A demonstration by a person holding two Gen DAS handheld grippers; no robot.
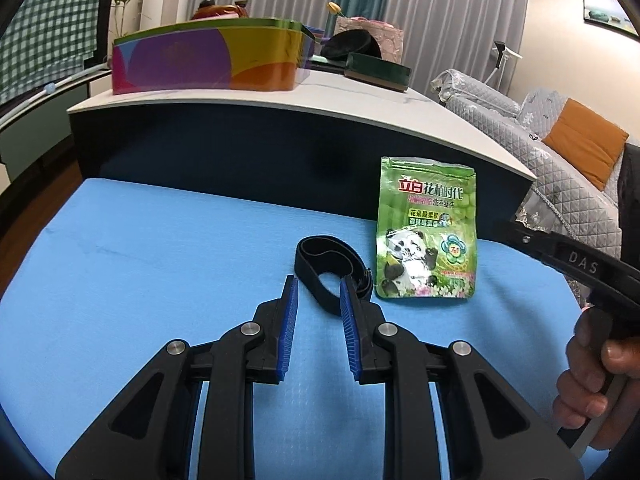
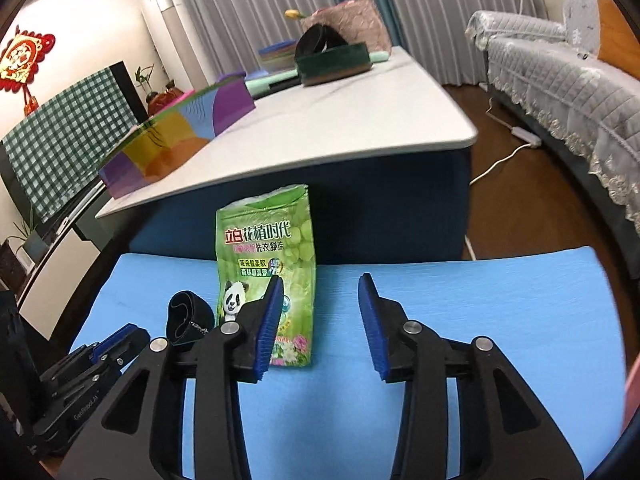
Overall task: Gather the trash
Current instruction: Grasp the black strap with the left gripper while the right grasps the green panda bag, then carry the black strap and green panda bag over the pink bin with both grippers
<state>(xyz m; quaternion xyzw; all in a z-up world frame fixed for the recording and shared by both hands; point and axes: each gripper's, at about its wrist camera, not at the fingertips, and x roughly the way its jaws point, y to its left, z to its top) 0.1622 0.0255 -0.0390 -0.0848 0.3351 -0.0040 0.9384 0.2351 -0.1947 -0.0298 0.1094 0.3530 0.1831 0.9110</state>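
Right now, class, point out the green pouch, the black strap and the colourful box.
green pouch [image 1: 427,228], left wrist view, printed front.
black strap [image 1: 308,276], left wrist view, loop's left side.
colourful box [image 1: 208,64], left wrist view, front wall.

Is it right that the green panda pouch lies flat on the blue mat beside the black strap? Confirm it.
Not quite. The green panda pouch stands upright on the blue mat, not flat; the right wrist view shows this. The black strap does lie beside it.
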